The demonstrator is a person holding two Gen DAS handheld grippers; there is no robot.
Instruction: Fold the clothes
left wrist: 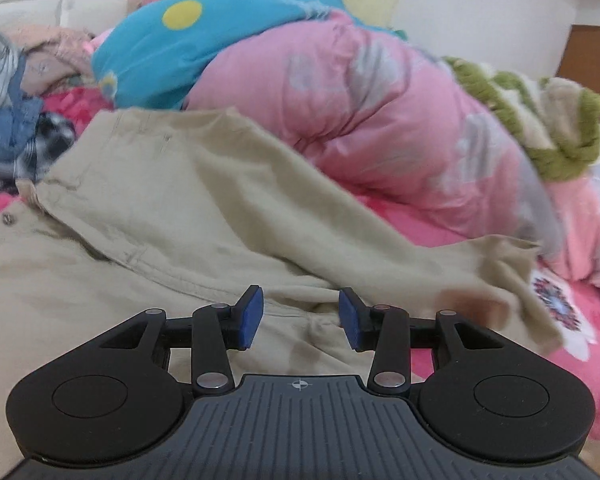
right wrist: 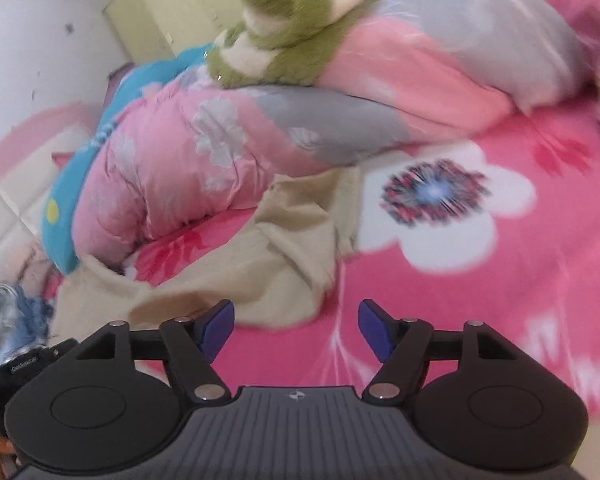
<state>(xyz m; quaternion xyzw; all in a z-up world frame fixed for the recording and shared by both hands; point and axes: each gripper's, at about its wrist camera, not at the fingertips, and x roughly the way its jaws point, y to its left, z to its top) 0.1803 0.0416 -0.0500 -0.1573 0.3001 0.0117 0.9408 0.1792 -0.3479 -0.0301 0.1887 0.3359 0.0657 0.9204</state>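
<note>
Left tool: fingers spread, nothing between the blue pads. It sits directly over the beige trousers, with cloth showing in the gap between the pads and on both sides of them.

Right tool: fingers spread, nothing held. It sits over the pink flowered bed sheet, with the trouser hem end just ahead and to its left; whether the left pad overlaps the cloth edge cannot be told through the blur.

Position of the garment: the trousers lie on the bed, partly flat and creased. In the left wrist view the waist, marked by a metal button, lies to the far left, and the leg runs to the right, ending in a rumpled hem. The long axis therefore runs across both tools, left to right, not away from them.

Judgement: the left tool is nearer the mid-leg and waist; the right tool is nearer the hem. One leg appears to lie over the other, but the fold stage cannot be settled.

Beyond the garment: a pink quilt, a green-and-cream plush, and a heap of other clothes at far left.
</note>
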